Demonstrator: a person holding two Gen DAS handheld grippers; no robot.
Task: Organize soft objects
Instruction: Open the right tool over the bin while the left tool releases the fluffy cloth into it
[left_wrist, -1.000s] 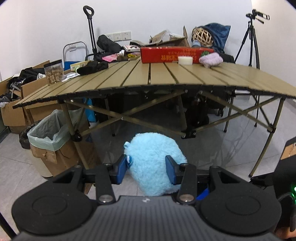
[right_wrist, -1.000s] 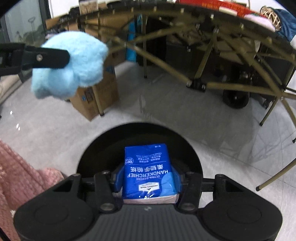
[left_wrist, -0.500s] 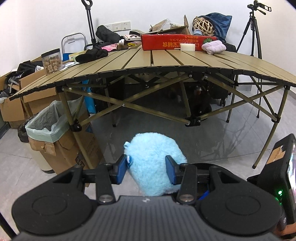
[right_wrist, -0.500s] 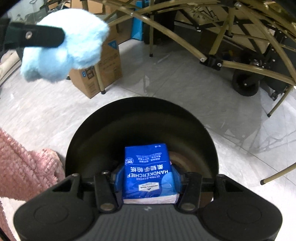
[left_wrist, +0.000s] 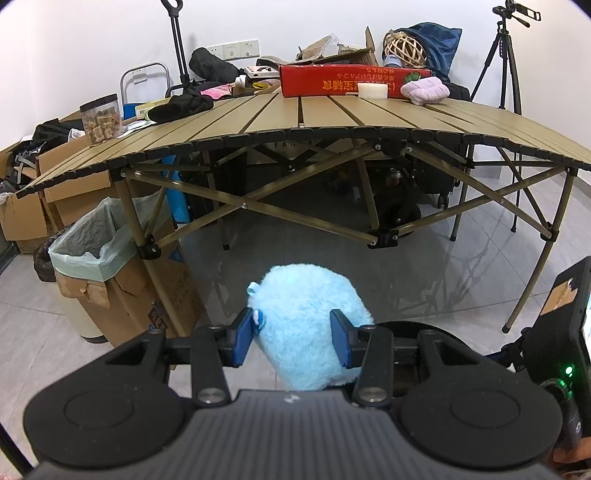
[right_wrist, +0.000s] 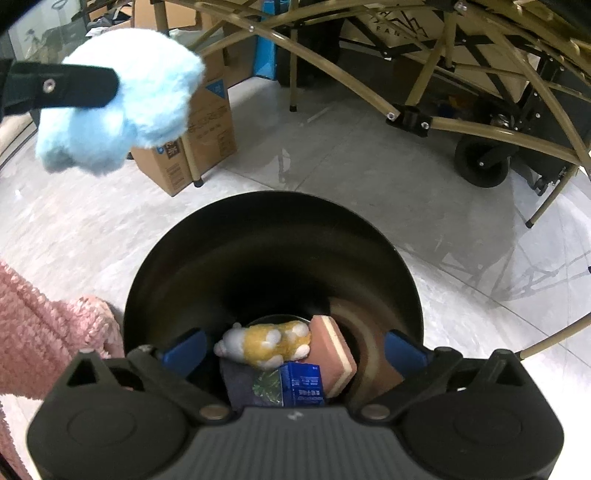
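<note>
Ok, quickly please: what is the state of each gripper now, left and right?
Left gripper: shut on the blue plush toy.
Right gripper: open, holding nothing, above the black bin; the tissue pack lies inside it.

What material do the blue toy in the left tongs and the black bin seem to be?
The blue toy looks like fluffy synthetic plush, with long matted fibres. The black bin seems smooth plastic or painted metal; its inner wall has a dull sheen, so I cannot tell which.
</note>
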